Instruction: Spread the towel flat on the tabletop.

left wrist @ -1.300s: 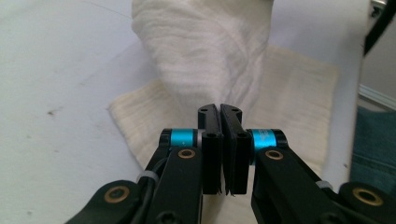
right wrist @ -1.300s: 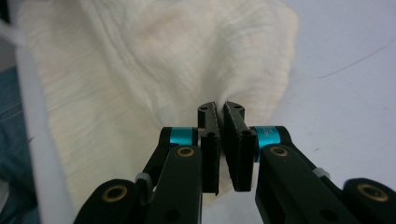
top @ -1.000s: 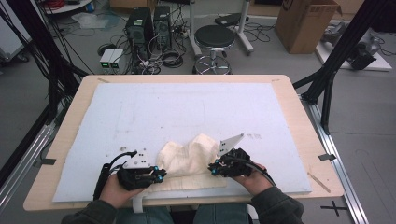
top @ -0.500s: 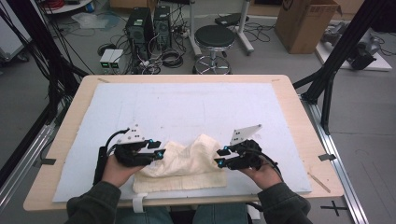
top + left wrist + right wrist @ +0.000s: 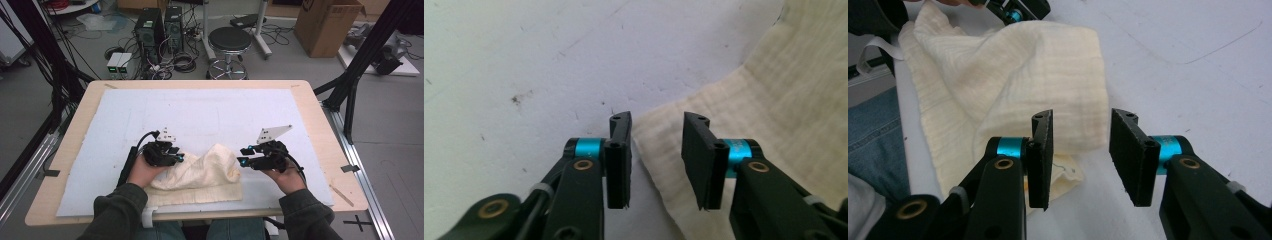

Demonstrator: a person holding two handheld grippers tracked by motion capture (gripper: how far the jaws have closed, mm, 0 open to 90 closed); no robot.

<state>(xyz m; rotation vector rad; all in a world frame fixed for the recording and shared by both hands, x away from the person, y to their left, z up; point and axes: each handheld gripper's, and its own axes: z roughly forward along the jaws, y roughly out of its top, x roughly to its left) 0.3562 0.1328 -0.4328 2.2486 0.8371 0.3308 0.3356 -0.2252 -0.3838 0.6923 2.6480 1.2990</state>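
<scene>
High view: a crumpled, ribbed cream cloth (image 5: 200, 172) is seen on the white foam mat (image 5: 210, 115). Left of the cloth, the left gripper (image 5: 179, 158) is held with jaws parted and empty. Right of it, the right gripper (image 5: 243, 163) is likewise parted and empty.

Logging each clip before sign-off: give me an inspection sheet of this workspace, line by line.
Surface: wooden table under a pale blue mat, faintly speckled.
Job's things: cream cloth, crumpled, at the near edge.
Clutter: nothing seen.
Grippers: left gripper open at the cloth's edge; right gripper open, just short of the cloth.
Cables: a black cable trails from the left gripper.
Surroundings: stool, cardboard box, computer towers.
</scene>
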